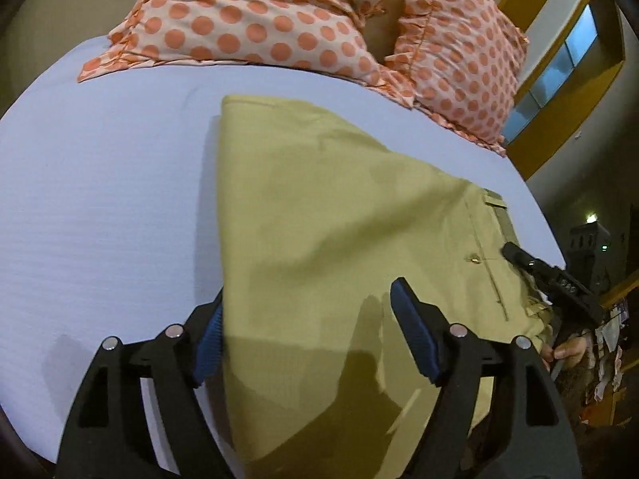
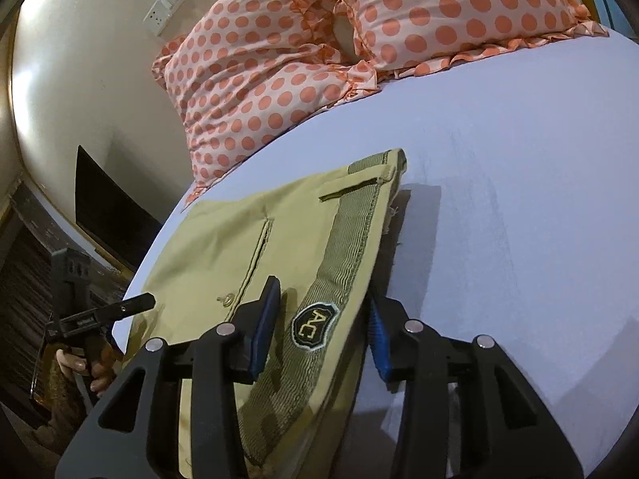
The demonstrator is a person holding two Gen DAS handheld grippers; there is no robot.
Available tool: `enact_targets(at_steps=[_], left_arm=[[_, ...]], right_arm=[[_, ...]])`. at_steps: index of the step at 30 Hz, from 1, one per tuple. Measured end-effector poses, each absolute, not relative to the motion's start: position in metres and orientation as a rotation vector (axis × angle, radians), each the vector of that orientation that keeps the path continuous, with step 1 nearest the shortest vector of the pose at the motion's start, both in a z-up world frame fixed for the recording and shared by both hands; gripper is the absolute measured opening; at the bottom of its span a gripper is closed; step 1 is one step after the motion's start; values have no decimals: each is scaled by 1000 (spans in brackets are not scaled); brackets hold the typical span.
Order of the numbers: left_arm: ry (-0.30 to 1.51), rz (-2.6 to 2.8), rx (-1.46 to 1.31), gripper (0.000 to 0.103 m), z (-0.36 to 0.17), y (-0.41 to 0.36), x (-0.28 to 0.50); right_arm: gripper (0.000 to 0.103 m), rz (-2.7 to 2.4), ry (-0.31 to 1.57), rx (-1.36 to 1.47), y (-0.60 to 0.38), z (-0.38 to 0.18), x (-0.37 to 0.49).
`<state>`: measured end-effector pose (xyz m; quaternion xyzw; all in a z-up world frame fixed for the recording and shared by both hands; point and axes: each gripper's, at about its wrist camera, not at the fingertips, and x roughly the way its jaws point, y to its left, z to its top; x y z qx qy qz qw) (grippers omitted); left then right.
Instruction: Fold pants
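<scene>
Pants folded into a compact stack on the bed; both grippers spread wide, gripping nothing.

Khaki pants (image 1: 319, 207) lie centre frame on the lilac sheet (image 1: 100, 199), waistband (image 2: 351, 247) on top. Left gripper (image 1: 307, 331) and right gripper (image 2: 319, 331) each straddle an edge. Judged nearly complete; release or a final fold remains. Pillows (image 1: 259, 20) lie in the upper frame.

A lavender-sheeted bed (image 1: 100, 183) carries folded khaki pants (image 1: 319, 219) and two polka-dot pillows (image 1: 247, 20).
</scene>
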<state>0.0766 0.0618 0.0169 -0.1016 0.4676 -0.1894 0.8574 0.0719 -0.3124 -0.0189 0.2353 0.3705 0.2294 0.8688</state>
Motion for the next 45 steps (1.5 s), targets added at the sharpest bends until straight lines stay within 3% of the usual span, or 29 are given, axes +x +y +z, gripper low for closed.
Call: enact_targets(at_steps=[6, 10, 13, 15, 16, 18, 19, 22, 30, 33, 36, 37, 40, 43, 45], left_arm=[[1003, -404, -217, 77, 15, 59, 83], [1020, -386, -288, 68, 11, 74, 87], [1019, -372, -280, 68, 12, 72, 87], [1015, -357, -229, 68, 12, 63, 85], [1009, -345, -191, 62, 13, 57, 84], [993, -327, -165, 35, 15, 56, 82], [985, -327, -179, 14, 17, 60, 82], [980, -351, -232, 8, 20, 68, 87], [842, -330, -152, 9, 50, 38, 157], [867, -253, -117, 13, 36, 27, 196], [859, -187, -121, 19, 37, 34, 191], [822, -153, -106, 19, 42, 38, 179], [717, -180, -122, 27, 61, 42, 139], [732, -341, -180, 39, 60, 24, 118], [806, -411, -203, 46, 48, 9, 120]], right_arm=[[44, 507, 763, 488, -310, -19, 72], [44, 531, 769, 507, -313, -19, 74], [43, 551, 774, 510, -313, -19, 76], [26, 580, 794, 506, -309, -22, 78], [20, 616, 812, 542, -310, -25, 81], [16, 667, 837, 620, -318, -28, 88], [15, 683, 840, 637, -320, -27, 90], [14, 709, 825, 609, -317, -10, 99], [11, 526, 737, 534, -327, 43, 176], [21, 346, 840, 475, -333, 23, 206], [23, 174, 890, 400, -346, 15, 198], [28, 145, 824, 399, -354, 22, 182], [59, 261, 708, 441, -356, 40, 142], [64, 441, 733, 434, -328, 39, 129], [73, 479, 775, 425, -310, 34, 134]])
